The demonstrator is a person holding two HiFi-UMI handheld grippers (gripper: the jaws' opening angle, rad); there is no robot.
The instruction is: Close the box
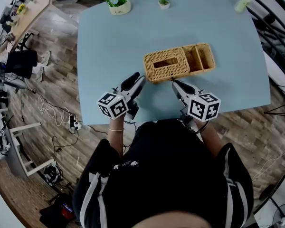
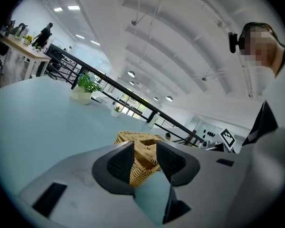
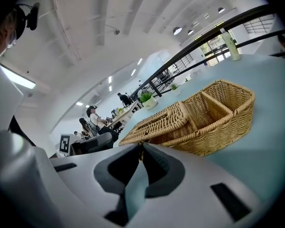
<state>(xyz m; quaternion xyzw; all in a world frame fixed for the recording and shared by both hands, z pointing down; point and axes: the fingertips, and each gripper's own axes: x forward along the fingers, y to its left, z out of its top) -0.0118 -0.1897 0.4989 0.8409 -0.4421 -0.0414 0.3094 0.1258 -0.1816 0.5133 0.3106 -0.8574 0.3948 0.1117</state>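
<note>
Left gripper (image 2: 144, 145) jaws apart; wicker box (image 2: 135, 137) just ahead, framed in the gap, unpinched. Box on blue table (image 2: 38, 122); potted plant (image 2: 85, 87) well beyond box, left.

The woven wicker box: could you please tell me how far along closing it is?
Looks done: the slotted wicker lid covers the left section of the woven wicker box; whether it sits flush is unclear. In hand: nothing; the left gripper is open, the right gripper shut, both short of the box. Left: perhaps pressing the lid down.
</note>
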